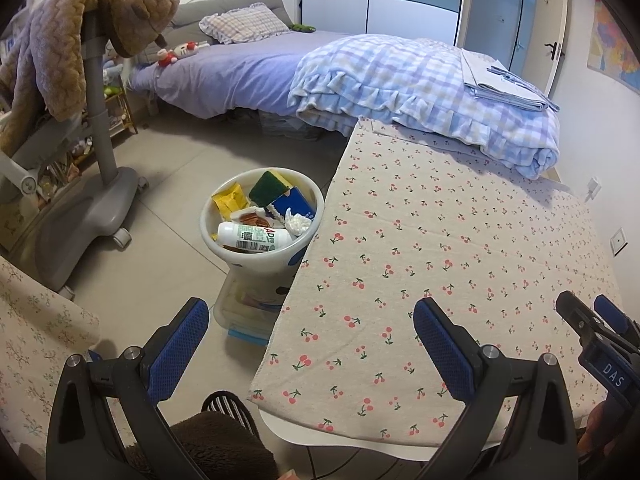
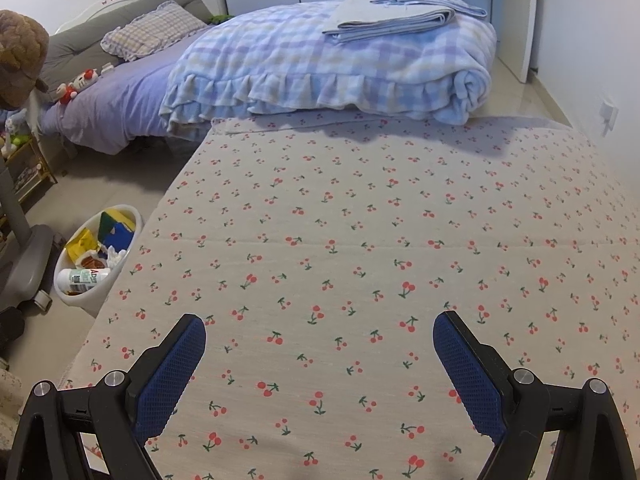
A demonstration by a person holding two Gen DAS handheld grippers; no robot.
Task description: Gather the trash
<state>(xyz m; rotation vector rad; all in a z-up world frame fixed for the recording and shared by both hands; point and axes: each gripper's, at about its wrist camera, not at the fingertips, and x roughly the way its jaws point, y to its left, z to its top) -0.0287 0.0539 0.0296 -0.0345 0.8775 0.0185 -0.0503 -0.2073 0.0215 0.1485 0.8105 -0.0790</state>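
Blue-padded fingers of the left tongs [image 1: 310,330] fill the bottom of the left wrist view, spread wide with nothing between them; they hang above the near left corner of the desk [image 1: 460,240], one finger over the floor, the other over the cherry-print cloth. At the far right edge of that view the right tongs appear just beside them, at about the same height. In the right wrist view the right tongs [image 2: 320,346] are also spread wide and empty, pointing forward and slightly down across the bare cloth toward the bed [image 2: 120,108] and its folded checked blanket [image 2: 320,60]. On the floor against the desk's left edge stands a white bin [image 1: 256,258], holding a white bottle [image 1: 252,237], a green-and-yellow sponge [image 1: 269,187], a blue box [image 1: 294,205], a yellow wrapper [image 1: 229,202] and crumpled tissue [image 1: 298,224].
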